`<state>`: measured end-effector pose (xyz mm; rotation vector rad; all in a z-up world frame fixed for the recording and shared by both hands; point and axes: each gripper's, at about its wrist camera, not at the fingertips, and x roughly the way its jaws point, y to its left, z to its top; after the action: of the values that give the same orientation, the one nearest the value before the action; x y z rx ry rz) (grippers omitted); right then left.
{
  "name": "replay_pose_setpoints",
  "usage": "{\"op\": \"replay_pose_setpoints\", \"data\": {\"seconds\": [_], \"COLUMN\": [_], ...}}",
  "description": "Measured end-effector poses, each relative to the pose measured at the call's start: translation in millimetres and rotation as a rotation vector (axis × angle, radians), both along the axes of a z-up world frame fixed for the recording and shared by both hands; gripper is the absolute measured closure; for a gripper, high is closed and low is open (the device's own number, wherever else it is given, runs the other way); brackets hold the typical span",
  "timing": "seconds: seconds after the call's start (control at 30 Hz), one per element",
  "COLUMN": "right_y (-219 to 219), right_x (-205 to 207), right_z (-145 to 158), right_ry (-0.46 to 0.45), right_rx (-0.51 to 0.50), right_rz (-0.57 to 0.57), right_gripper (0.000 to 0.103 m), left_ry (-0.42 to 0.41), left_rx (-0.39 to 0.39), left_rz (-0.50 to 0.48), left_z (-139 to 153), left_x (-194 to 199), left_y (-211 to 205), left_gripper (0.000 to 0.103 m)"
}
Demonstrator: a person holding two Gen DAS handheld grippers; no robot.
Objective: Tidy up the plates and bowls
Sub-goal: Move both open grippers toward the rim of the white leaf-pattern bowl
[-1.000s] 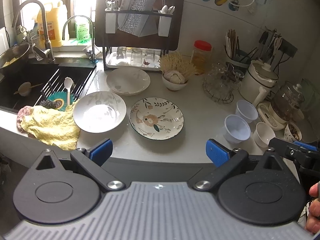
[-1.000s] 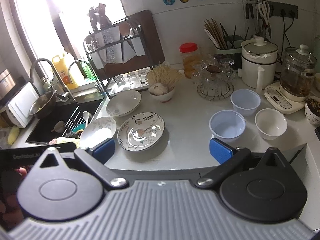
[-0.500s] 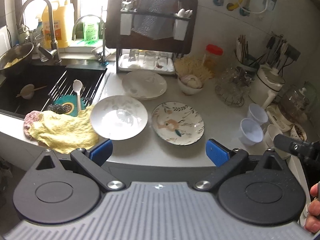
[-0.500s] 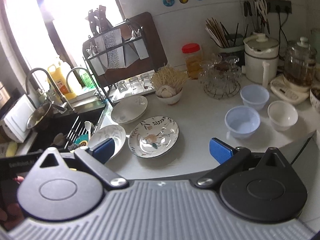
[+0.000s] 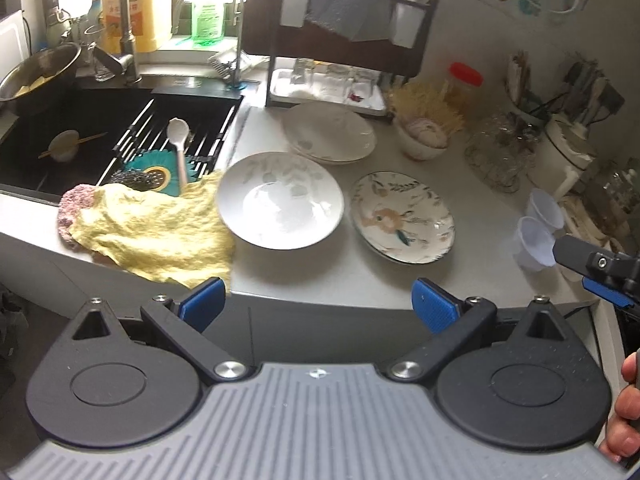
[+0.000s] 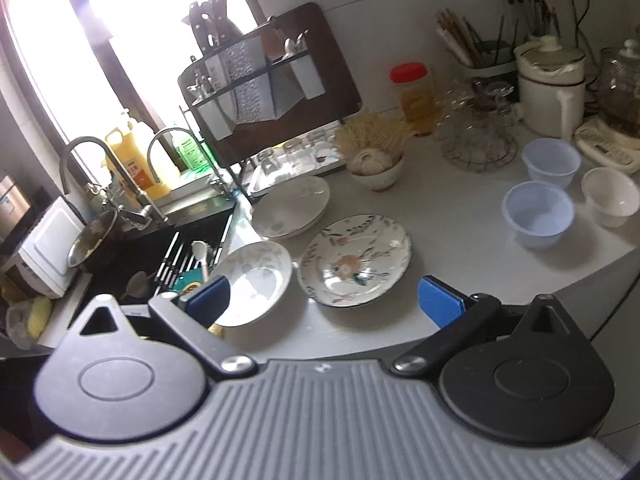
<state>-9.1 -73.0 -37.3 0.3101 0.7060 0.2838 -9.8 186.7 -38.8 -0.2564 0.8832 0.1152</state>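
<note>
Task barely begun — white deep plate (image 5: 280, 206), flowered ceramic plate (image 5: 402, 218) and pale plastic bowls (image 6: 538, 214) lay unstacked near the surface's (image 6: 452, 256) front edge; both tongs (image 5: 318, 306) (image 6: 322, 300) released, empty.

No text can be read anywhere. The yellow bottle (image 5: 120, 12) and the green bottle (image 5: 207, 12), both far ahead of the left gripper by the window, carry printed labels, but the print is too blurred and small to make out.
</note>
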Motion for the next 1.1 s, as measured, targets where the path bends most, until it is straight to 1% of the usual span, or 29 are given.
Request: {"op": "replay_pose_setpoints", "data": {"seconds": [0.07, 0.17, 0.23, 0.33, 0.47, 0.67, 0.8, 0.87, 0.93, 0.97, 1.0, 1.03, 1.1], "right_y": [10, 23, 34, 52, 75, 105, 121, 124, 128, 129, 130, 131, 134], "right_x": [7, 21, 29, 44, 66, 99, 116, 123, 128, 131, 133, 136, 144], "right_z": [-6, -14, -18, -30, -46, -72, -88, -96, -104, -107, -110, -114, -119], "right_ry": [0.007, 0.036, 0.041, 0.061, 0.118, 0.243, 0.303, 0.329, 0.352, 0.364, 0.372, 0.384, 0.395], "right_rx": [0.005, 0.044, 0.035, 0.048, 0.069, 0.099, 0.094, 0.102, 0.095, 0.093, 0.094, 0.091, 0.089], "right_rz": [0.014, 0.025, 0.009, -0.002, -0.011, -0.025, -0.019, -0.024, -0.033, -0.043, -0.05, -0.057, -0.066], "right_gripper": [0.001, 0.001, 0.001, 0.001, 0.001, 0.001, 0.001, 0.004, 0.01, 0.012, 0.016, 0.022, 0.025], "left_ry": [-0.001, 0.01, 0.013, 0.027, 0.044, 0.065, 0.072, 0.08, 0.095, 0.101, 0.106, 0.113, 0.118], "left_rx": [-0.014, -0.016, -0.021, -0.026, -0.034, -0.05, -0.098, -0.131, -0.165, -0.176, -0.186, -0.193, -0.195], "left_rz": [-0.004, 0.014, 0.018, 0.022, 0.02, 0.026, 0.017, 0.022, 0.013, 0.01, 0.003, -0.005, -0.018], "left_z": [-2, -6, -8, -15, -27, -48, -62, -72, -82, -87, -92, -96, -104], "left_x": [5, 17, 27, 42, 64, 104, 125, 135, 146, 149, 152, 157, 165], "left_y": [11, 28, 40, 59, 88, 129, 151, 159, 165, 166, 166, 168, 171], "left_gripper": [0.002, 0.002, 0.002, 0.002, 0.002, 0.002, 0.002, 0.002, 0.003, 0.003, 0.003, 0.003, 0.003]}}
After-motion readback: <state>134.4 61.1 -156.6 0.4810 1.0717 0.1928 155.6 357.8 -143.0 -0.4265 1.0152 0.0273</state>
